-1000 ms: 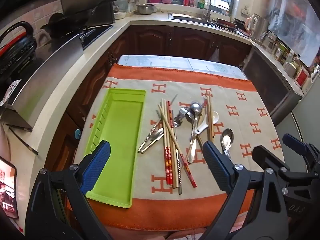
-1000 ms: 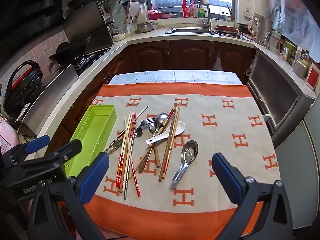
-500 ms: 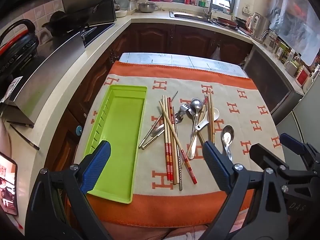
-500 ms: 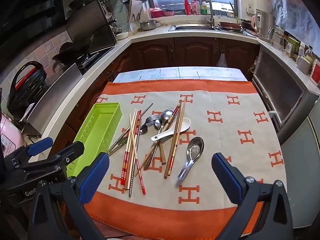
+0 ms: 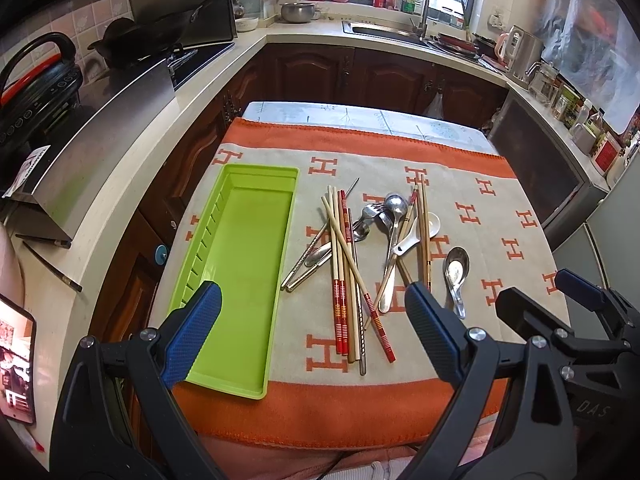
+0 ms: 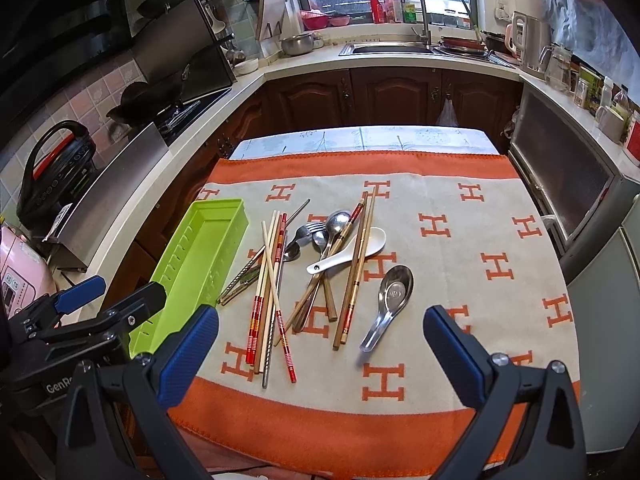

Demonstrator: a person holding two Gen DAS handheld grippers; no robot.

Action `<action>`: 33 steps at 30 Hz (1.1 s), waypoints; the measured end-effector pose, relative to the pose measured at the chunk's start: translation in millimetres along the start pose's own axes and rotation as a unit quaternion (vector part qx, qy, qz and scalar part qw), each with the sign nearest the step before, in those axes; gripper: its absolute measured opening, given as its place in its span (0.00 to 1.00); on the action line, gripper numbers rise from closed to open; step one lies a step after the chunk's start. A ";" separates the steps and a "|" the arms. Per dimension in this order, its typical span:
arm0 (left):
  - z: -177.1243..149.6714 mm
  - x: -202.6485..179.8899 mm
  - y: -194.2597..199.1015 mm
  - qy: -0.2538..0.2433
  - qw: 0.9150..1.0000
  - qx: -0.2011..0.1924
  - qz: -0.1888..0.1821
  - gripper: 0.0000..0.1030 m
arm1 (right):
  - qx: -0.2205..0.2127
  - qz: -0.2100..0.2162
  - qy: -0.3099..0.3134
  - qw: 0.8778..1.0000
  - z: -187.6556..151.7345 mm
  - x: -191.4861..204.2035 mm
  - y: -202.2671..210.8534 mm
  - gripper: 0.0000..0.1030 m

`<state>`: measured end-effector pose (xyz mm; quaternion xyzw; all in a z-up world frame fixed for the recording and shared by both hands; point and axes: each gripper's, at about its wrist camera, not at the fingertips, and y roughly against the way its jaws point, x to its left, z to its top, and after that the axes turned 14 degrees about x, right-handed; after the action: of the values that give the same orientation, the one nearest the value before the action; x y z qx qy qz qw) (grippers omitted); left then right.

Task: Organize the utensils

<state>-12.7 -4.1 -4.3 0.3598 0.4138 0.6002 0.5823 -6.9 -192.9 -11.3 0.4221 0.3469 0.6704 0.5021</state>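
Fingers [image 5: 200,320] of the left gripper [image 5: 312,320] are spreading wide, holding nothing, hovering over the near end of the green tray [image 5: 240,280]. Those of the right gripper [image 6: 320,344] are gaping equally wide and empty above the orange-bordered cloth [image 6: 460,280]. Chopsticks [image 6: 268,284], metal spoons, what is probably a fork [image 6: 312,227] and a white spoon [image 6: 348,252] are lying jumbled just right of the tray; a steel spoon [image 6: 388,300] is sitting apart.
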 end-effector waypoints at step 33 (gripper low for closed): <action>-3.7 2.0 -4.6 0.007 1.000 0.009 -0.004 0.89 | 0.017 0.010 -0.002 1.000 0.2 1.9 -7.8 1.00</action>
<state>-14.3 -2.5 -10.1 0.3593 0.4248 0.5967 0.5783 -4.0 -189.1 -17.7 0.4349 0.3529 0.6686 0.4892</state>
